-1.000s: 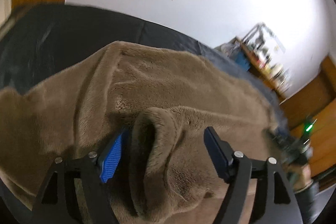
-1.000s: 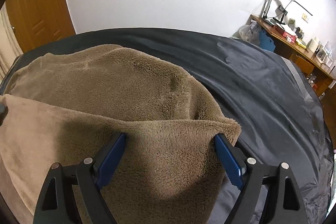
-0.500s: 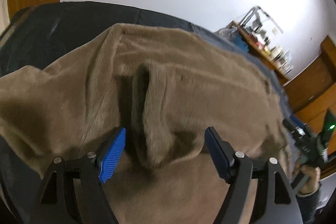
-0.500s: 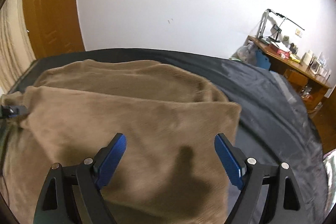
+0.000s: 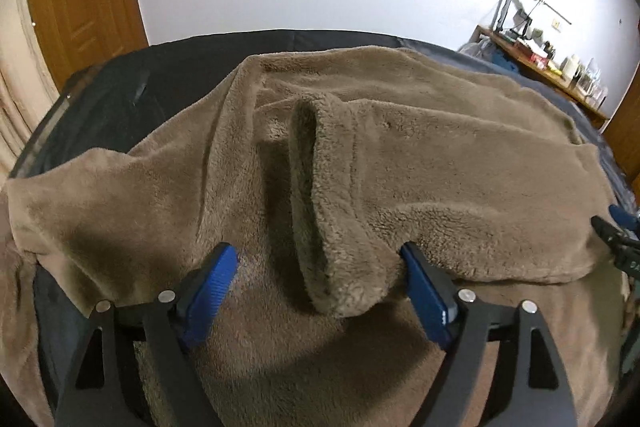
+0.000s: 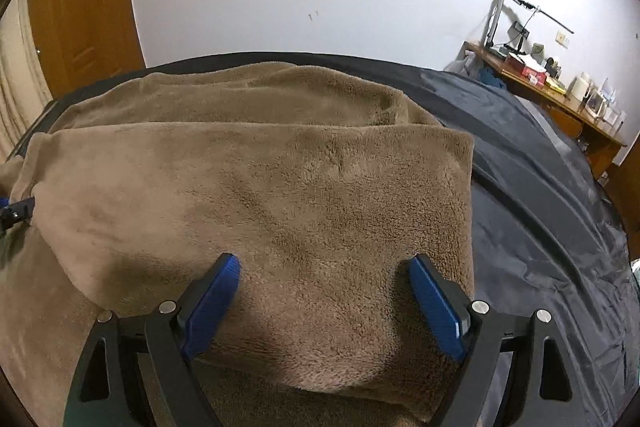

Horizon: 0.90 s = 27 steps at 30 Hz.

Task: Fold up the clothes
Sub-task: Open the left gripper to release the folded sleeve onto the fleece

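My left gripper (image 5: 320, 267) is opening around a fleece garment (image 5: 440, 179) fold, pads not pressing. My right gripper (image 6: 324, 279) stands wide over fleece; lower edge cut off.

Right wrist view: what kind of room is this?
Probably a bedroom: a brown fleece garment lies on a wide dark-covered bed, with a cluttered wooden desk and a wooden door along the white wall.

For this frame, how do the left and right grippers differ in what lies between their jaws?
The left gripper straddles a raised sleeve-like fold of the brown fleece garment; the right gripper straddles a flat folded panel. The left gripper's jaws are opening; the right gripper's jaws stand steady. The left sits mid-garment, while the right sits near its edge by the dark sheet. Both have blue pads and grip nothing.
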Available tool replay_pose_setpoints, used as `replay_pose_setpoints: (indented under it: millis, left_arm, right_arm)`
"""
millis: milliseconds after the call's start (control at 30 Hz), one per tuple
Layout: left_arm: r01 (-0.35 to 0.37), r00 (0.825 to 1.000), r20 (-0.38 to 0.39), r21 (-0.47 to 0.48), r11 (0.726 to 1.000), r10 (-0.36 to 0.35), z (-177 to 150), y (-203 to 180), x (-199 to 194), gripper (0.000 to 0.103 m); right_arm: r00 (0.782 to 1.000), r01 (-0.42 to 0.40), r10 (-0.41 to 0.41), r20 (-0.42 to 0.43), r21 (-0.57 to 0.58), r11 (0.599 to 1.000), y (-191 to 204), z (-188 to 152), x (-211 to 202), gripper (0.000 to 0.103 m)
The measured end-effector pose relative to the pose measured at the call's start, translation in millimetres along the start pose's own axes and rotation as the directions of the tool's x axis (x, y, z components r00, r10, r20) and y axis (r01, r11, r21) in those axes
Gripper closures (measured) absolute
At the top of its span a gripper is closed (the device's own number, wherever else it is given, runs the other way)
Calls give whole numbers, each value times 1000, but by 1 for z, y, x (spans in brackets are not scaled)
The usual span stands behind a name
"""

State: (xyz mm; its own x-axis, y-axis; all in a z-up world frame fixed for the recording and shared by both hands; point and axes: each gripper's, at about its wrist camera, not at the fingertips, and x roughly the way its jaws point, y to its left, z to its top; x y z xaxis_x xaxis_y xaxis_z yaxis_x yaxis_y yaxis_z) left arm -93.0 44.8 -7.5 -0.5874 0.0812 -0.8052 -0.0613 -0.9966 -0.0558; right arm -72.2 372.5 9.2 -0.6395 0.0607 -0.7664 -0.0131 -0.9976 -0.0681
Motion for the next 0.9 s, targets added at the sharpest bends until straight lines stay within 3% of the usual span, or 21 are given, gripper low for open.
replay_pose_setpoints:
  millis: [333,600,900]
  left_arm:
    - [-34,999,-14,9,999,34,10,-6,4,13]
    - [-114,994,-4,34,993,114,13,-21,-12,13]
    - [-52,996,76,106,993,44,15,-56,-41,12]
  right_arm:
    - [1000,-15,15,-14,2,1000,0,-1,1,11]
    - [999,-23,23,-22,3,1000,1,-2,2,10]
    - [999,-22,22,-23,4,1000,2,-2,3,9]
